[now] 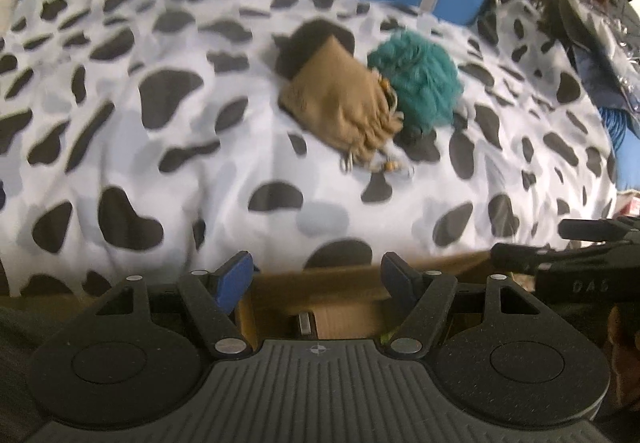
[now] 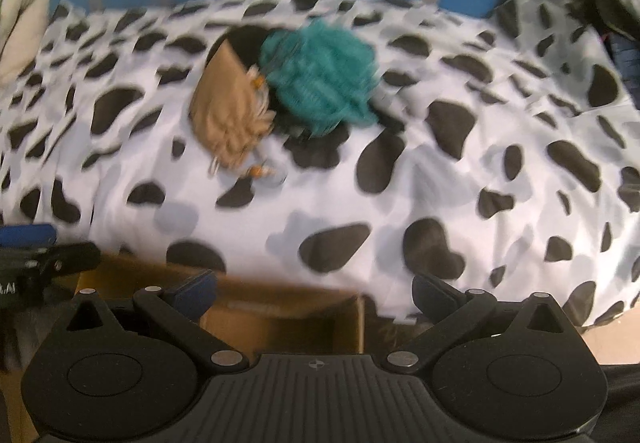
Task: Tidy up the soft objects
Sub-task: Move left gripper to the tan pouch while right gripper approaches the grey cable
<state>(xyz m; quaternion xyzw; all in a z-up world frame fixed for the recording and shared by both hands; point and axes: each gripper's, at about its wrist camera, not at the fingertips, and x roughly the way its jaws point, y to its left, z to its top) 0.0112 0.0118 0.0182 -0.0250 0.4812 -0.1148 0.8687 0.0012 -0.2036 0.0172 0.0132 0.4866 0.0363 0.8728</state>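
Ahead of both tongs, on the bed's cow-patterned cover, we see 2 soft things lying together: a tan drawstring pouch and a teal fluffy ball, which touch or nearly touch along one edge. A dark item seems to lie behind the pouch, but we cannot tell what it is. Both views are blurred, so fine detail is lost.

Our left tongs are spread with nothing between the blue pads, and the pouch sits well ahead of them, slightly to their right. Our right tongs are likewise spread and empty, with the ball ahead and about centred and the pouch just left of it. Directly below both tongs lies an open cardboard box at the edge of the bed; in the left view a small item shows at its bottom.

We judge that we are at the approach step, before either thing has been picked up, and the box looks like the place they are meant to go. The next move calls for reaching 1 pair of tongs forward over the cover, and closing on 1 item only. The pouch's loose cords and beads could snag the ball.
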